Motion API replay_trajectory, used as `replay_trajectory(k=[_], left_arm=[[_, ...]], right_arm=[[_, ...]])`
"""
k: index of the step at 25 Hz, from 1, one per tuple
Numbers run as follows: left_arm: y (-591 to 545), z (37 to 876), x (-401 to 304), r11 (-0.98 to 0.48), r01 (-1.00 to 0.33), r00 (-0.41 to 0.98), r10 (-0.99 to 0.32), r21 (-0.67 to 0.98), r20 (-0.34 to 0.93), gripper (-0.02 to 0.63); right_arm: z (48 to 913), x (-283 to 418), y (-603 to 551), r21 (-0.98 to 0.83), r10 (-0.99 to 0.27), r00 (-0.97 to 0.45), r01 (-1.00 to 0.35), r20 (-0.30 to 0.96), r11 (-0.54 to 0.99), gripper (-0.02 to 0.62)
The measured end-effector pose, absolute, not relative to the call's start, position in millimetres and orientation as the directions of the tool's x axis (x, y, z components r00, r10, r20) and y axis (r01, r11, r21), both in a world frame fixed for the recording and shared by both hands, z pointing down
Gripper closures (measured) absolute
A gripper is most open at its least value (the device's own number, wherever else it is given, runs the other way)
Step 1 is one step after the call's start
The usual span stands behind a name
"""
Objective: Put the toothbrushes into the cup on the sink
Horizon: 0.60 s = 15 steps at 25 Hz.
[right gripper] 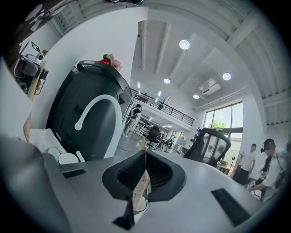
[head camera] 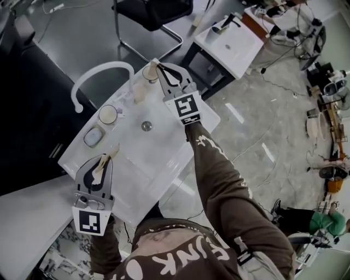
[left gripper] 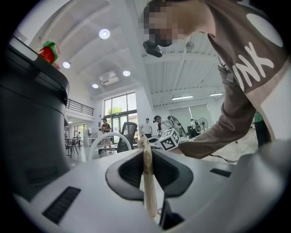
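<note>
The toothbrushes were each held by a gripper. Nearest the person, the left gripper [head camera: 104, 159] had its fingers shut tight on the first toothbrush [head camera: 100, 169], a pale stick. It was over the near left corner of the white sink [head camera: 164, 150], which sat on the worktop. In the left gripper view this toothbrush stood up between the two fingers and poked out past their tips.

A bit farther, a small round drain [head camera: 146, 126] sat in the middle of the sink. To its left, on the sink's edge, were a little dish [head camera: 94, 135] and a white cup [head camera: 108, 114], side by side.

Farther still, the person's brown sleeve [head camera: 219, 175] reached across the sink to the right gripper [head camera: 158, 66]. Its fingers were pressed together on the second toothbrush [right gripper: 142, 179], which was thin and pale too. The tips of the right gripper were right at a tan cup [head camera: 149, 73] at the far end of the sink. In the right gripper view the cup's open mouth showed just under this toothbrush's low end. I could not tell if the end was inside the cup.

Beside the tan cup a white curved tap [head camera: 109, 64] arched over the sink's far edge. Far behind, a black chair [head camera: 156, 13] and another white sink [head camera: 235, 44] stood on the grey floor.
</note>
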<state>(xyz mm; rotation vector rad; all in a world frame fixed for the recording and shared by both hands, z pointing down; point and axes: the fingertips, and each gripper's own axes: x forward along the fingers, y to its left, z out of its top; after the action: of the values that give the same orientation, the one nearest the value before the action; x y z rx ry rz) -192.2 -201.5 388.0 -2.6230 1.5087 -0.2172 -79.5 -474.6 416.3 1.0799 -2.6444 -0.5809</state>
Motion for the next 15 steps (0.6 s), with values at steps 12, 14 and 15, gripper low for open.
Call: replay_trajectory(k=[12, 14, 15], left_arm=[[-222.7, 401.7, -194.8, -0.501, -0.851, 0.493, -0.865, -0.157, 0.091, 0.566], [-223.4, 403.6, -195.1, -0.502, -0.851, 0.493, -0.865, -0.157, 0.094, 0.566], [-223.7, 404.6, -195.4, -0.502, -0.851, 0.492, -0.865, -0.156, 0.097, 0.565]], right_arm=[[486.5, -80.9, -528.2, 0.356, -0.733, -0.666, -0.657, 0.141, 0.665, 0.583], [494.9, -79.9, -532.1, 0.343, -0.736, -0.660, -0.663, 0.152, 0.665, 0.583], [498.2, -79.4, -533.7, 0.337, -0.737, -0.657, -0.666, 0.156, 0.665, 0.583]])
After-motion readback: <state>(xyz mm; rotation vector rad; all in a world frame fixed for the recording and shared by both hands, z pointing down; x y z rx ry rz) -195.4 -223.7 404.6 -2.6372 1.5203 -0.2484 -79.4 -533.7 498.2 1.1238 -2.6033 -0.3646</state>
